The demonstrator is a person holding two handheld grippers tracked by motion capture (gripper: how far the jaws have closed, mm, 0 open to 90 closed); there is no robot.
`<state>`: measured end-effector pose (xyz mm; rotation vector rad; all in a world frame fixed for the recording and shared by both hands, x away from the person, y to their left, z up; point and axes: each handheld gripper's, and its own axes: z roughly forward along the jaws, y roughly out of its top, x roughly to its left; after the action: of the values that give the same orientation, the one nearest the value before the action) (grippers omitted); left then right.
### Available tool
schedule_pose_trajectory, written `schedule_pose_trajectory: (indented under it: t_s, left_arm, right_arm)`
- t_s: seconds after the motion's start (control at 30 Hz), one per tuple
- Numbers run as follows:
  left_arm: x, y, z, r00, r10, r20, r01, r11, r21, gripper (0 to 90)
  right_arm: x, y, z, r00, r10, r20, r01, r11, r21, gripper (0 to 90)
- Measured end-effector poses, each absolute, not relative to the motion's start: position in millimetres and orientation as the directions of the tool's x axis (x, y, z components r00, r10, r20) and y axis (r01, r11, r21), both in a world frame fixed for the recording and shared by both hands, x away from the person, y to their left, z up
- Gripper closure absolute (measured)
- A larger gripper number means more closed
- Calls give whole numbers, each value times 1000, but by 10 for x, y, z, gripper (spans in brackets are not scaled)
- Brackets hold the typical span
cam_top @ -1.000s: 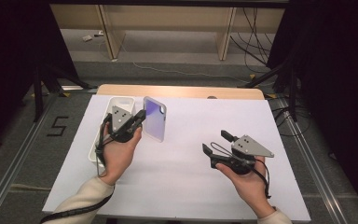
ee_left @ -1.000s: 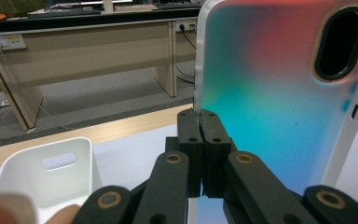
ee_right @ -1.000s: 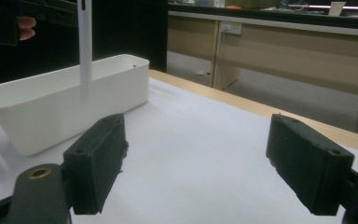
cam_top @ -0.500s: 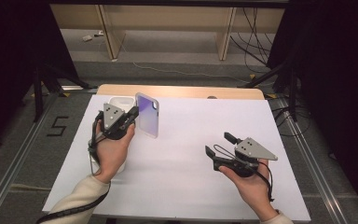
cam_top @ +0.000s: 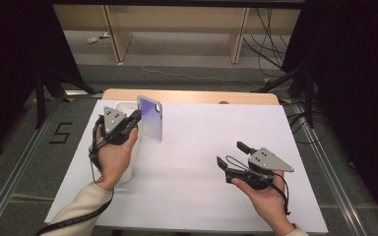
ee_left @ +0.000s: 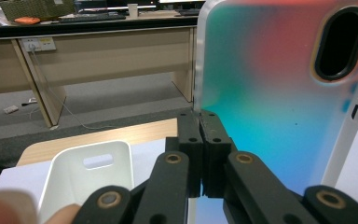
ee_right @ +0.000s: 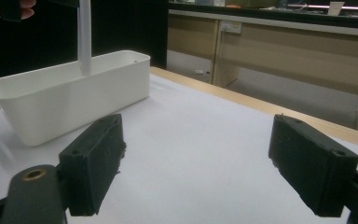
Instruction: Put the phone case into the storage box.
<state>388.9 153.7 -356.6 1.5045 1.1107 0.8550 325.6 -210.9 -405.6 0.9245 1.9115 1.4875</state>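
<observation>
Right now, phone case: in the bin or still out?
Out. The left gripper holds the phone case by its edge, upright in the air beside the white bin, jaws shut on it in the left gripper view.

Even overhead light brightens the white table (cam_top: 192, 162), while the surroundings to either side fall into near-black. Shadows under the hands are soft and faint. The phone case (ee_left: 279, 88) shows an iridescent sheen but no harsh glare. A fingertip (ee_left: 4, 207) is blurred in the left gripper view; the right gripper view looks slightly soft and grainy.
</observation>
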Motion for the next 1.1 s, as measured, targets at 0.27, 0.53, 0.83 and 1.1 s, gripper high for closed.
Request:
schedule_pose_trajectory:
  t_s: [0.27,0.53,0.83,1.1]
  left_arm:
    - [3919,1605,-3557,297,954,-36,215,-30,976,884]
    - [3944,1650,-3553,283,959,-34,215,-29,976,884]
    - [3953,1710,-3539,250,967,-54,234,-6,972,884]
    - [3994,1806,-3531,222,973,-69,235,16,972,884]
  right_arm:
    - [3231,-2142,-4061,-619,786,-11,192,165,967,191]
    - [3209,-2173,-4078,-605,796,-5,194,154,969,186]
    - [3192,-2191,-4085,-614,789,-4,196,158,968,180]
    - [3176,-2209,-4090,-613,790,-10,193,162,968,180]
